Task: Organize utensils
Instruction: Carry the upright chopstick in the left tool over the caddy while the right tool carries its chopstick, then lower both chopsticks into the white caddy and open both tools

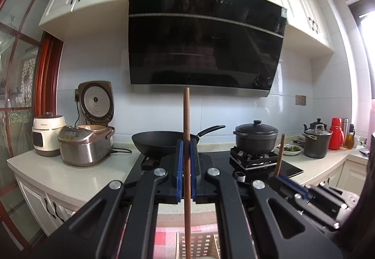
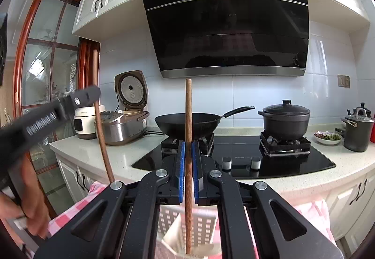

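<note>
The white slotted basket (image 2: 199,223) sits below both grippers. The left gripper (image 1: 186,165) and right gripper (image 2: 188,165) each clamp an upright wooden chopstick (image 2: 188,132). A tilted release may send either stick past the basket rim.

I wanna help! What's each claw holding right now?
Left claw: closed on a wooden chopstick.
Right claw: closed on another wooden chopstick.
</note>
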The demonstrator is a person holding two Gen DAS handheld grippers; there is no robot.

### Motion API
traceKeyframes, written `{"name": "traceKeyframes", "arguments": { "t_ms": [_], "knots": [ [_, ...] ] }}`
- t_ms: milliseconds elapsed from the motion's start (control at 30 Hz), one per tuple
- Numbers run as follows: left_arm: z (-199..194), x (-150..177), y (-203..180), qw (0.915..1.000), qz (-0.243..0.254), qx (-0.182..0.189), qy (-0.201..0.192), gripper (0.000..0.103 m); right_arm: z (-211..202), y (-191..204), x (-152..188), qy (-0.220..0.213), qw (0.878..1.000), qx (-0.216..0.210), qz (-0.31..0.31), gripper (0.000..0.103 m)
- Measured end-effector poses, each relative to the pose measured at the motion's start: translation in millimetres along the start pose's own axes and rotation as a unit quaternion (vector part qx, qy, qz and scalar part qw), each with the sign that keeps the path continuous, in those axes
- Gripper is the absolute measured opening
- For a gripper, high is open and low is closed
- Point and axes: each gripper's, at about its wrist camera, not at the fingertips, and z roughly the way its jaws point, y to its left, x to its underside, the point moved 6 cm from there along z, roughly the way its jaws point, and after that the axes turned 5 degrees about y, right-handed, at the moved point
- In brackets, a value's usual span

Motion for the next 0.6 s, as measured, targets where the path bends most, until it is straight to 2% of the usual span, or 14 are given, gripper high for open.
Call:
{"name": "traceKeyframes", "arguments": {
  "t_ms": [100, 267, 400, 600],
  "knots": [
    [24.4, 8.9, 5.9, 0.9998, -0.013, -0.004, 0.013, 0.006, 17.4, -4.3, 4.2, 0.006, 1.0, 0.001, 0.006, 0.006],
    [62.7, 41.3, 15.4, 0.9987, -0.021, -0.008, 0.047, 0.006, 48.2, -12.0, 31.8, 0.033, 0.999, -0.006, 0.038, 0.006],
    [88.0, 72.2, 15.4, 0.9958, -0.02, 0.008, 0.089, 0.006, 71.6, -9.2, 53.1, 0.077, 0.996, -0.014, 0.031, 0.006],
    [109.3, 110.9, 21.2, 0.9899, -0.02, 0.01, 0.14, 0.006, 96.7, -6.6, 79.5, 0.138, 0.99, -0.013, 0.027, 0.006]
  ]
}}
